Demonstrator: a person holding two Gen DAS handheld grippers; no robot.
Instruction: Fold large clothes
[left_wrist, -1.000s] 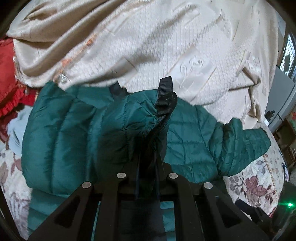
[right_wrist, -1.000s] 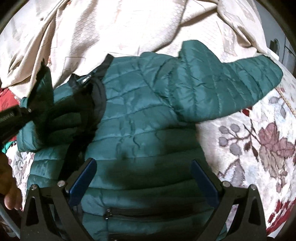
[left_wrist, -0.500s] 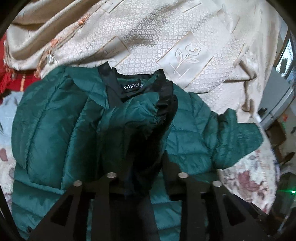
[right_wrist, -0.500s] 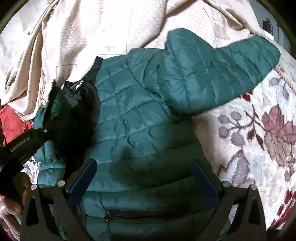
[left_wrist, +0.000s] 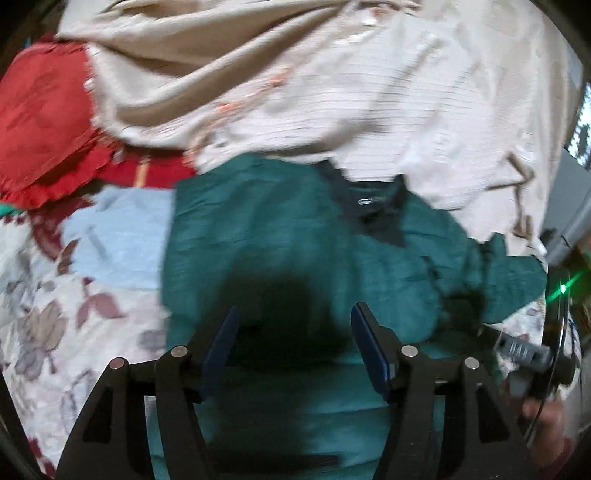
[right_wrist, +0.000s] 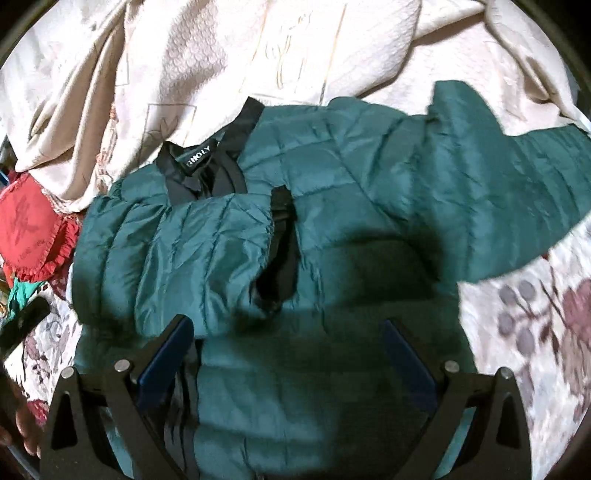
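A dark green quilted jacket (right_wrist: 369, 184) lies front up on the bed, its black collar (right_wrist: 207, 158) at the far side. One sleeve (right_wrist: 192, 251) is folded across the chest, with its black cuff (right_wrist: 282, 221) near the middle. The other sleeve (right_wrist: 517, 184) stretches out to the right. My left gripper (left_wrist: 295, 310) hovers over the blurred jacket (left_wrist: 295, 240); its jaws are opening and nothing is between them. My right gripper (right_wrist: 287, 321) stands open wide above the jacket's lower chest and holds nothing.
A cream embroidered bedspread (right_wrist: 258, 55) is bunched behind the jacket. A red frilled cushion (left_wrist: 44, 122) and a light blue cloth (left_wrist: 122, 236) lie to the left. The floral sheet (right_wrist: 535, 332) shows on the right. A person's hand (left_wrist: 546, 406) is at the lower right.
My left gripper let go of the sleeve cuff, opened and drew back to the left. The sleeve now rests folded across the jacket's chest. The right gripper shifted slightly.
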